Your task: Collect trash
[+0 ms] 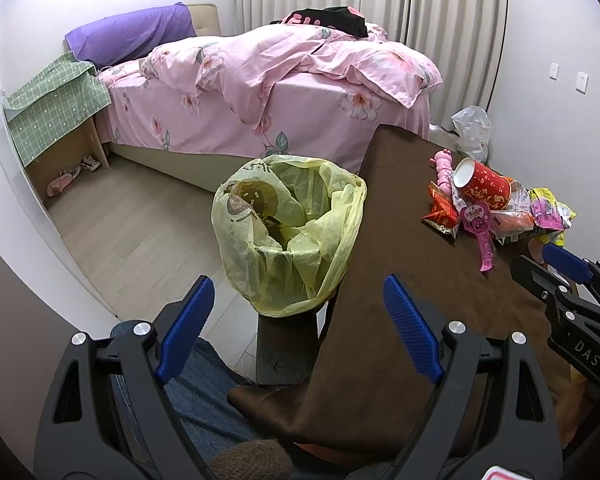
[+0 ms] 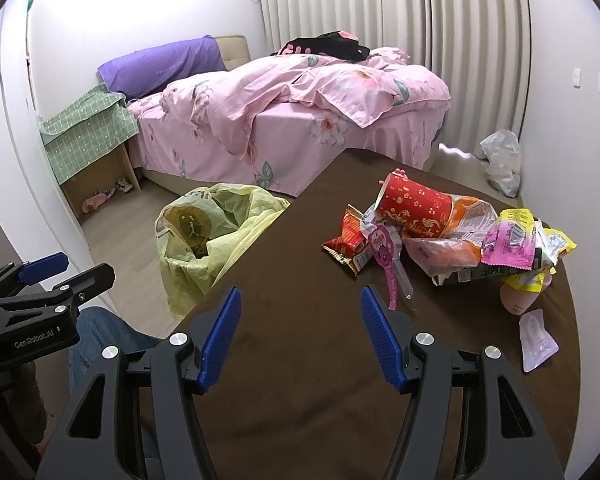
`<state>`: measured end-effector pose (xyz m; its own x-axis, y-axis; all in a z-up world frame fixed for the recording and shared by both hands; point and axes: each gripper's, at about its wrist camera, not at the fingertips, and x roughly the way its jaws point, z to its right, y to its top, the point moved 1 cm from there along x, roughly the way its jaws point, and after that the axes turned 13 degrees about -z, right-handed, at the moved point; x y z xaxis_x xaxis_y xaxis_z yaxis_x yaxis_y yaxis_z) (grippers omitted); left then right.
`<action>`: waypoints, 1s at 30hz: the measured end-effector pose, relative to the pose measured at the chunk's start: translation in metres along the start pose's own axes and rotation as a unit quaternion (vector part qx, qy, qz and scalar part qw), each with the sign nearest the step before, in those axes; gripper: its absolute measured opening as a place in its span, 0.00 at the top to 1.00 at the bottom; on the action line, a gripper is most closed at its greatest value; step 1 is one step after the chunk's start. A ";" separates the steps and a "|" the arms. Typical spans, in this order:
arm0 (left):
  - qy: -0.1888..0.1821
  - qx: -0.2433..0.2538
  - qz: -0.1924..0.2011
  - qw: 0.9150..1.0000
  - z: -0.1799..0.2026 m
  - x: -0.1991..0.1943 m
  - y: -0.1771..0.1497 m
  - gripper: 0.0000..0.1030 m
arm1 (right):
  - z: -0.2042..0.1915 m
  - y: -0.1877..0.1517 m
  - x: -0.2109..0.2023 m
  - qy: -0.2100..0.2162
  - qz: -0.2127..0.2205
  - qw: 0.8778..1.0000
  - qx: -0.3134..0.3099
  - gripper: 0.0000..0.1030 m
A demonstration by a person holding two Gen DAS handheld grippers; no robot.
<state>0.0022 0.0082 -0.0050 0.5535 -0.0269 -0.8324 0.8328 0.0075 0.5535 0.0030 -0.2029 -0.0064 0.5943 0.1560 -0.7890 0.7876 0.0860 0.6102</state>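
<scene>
Lined bin and trash pile, both grippers idle

The left gripper [image 1: 300,328] and right gripper [image 2: 300,332] hold nothing, jaws apart. The yellow-lined bin [image 1: 288,232], contents unclear, sits just ahead of the left jaws; the wrappers [image 2: 440,240] and tipped red cup [image 2: 416,210] lie on the bench [image 2: 292,360] ahead-right of the right jaws.

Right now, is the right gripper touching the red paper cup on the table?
Apart. The right wrist view shows the open right gripper over bare brown table, with a plain stretch of tabletop between its fingertips and the red paper cup.
</scene>
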 end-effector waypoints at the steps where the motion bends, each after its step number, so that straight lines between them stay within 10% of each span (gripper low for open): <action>1: 0.000 -0.002 0.000 1.000 -0.001 0.000 0.000 0.20 | 0.000 0.000 0.000 0.000 0.000 1.000 0.000 0.43; 30: -0.001 -0.003 -0.001 1.000 -0.002 0.002 -0.001 0.20 | -0.003 -0.004 0.002 0.001 -0.004 1.000 -0.003 0.43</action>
<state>0.0020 0.0099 -0.0075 0.5511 -0.0288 -0.8339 0.8344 0.0132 0.5510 0.0009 -0.1999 -0.0102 0.5882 0.1567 -0.7934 0.7909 0.0931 0.6048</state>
